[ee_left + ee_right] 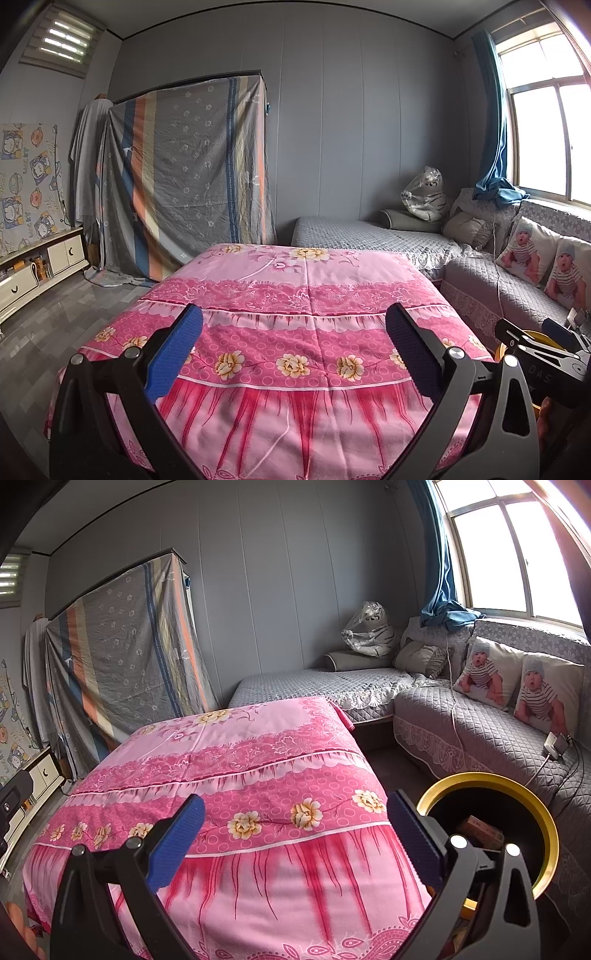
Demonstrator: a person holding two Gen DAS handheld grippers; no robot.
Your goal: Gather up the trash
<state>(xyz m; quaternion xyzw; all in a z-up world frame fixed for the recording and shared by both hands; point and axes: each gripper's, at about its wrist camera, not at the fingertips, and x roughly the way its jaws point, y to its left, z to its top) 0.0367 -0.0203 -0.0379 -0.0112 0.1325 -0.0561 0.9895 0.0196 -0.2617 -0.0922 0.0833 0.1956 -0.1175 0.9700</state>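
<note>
Left gripper (pixel 293 350) spread wide, nothing between the blue pads, held over the pink floral cloth (pixel 295 295) covering the table. Right gripper (pixel 295 834) also spread wide and empty, over the same cloth (pixel 236 760). Yellow-rimmed bin (pixel 546 819) sits just right of the table, beside the grey sofa (pixel 480 731); a brown cardboard box (pixel 480 830) lies inside it. Right gripper's finger overlaps the bin's rim in view.
</note>
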